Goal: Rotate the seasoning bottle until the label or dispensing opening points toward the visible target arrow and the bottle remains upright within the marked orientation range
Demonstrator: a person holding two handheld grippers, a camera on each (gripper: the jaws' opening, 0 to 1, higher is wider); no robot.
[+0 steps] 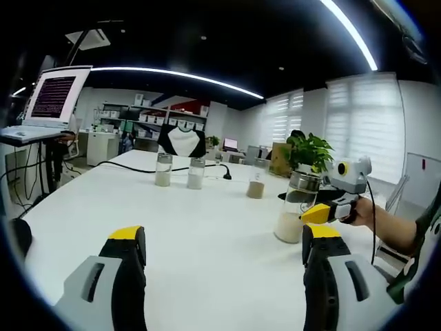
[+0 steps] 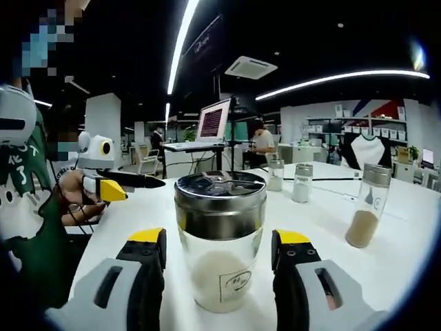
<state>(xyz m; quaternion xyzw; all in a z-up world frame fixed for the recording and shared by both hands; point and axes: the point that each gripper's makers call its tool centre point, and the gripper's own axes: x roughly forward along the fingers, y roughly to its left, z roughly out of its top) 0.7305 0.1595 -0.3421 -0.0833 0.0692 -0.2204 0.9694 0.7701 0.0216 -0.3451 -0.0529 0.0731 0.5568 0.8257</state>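
A seasoning bottle stands upright on the white table, squarely between the spread jaws of the right gripper — bracketed, apparently not yet pinched. Its small label faces the camera; no target arrow can be made out, so the turn looks still ahead. The left gripper hangs with jaws wide apart, the bottle ahead beyond its right jaw. Three other jars — one beyond the right jaw — stand well apart.

grey grippers, yellow-tipped black jaws; green printed sleeve.
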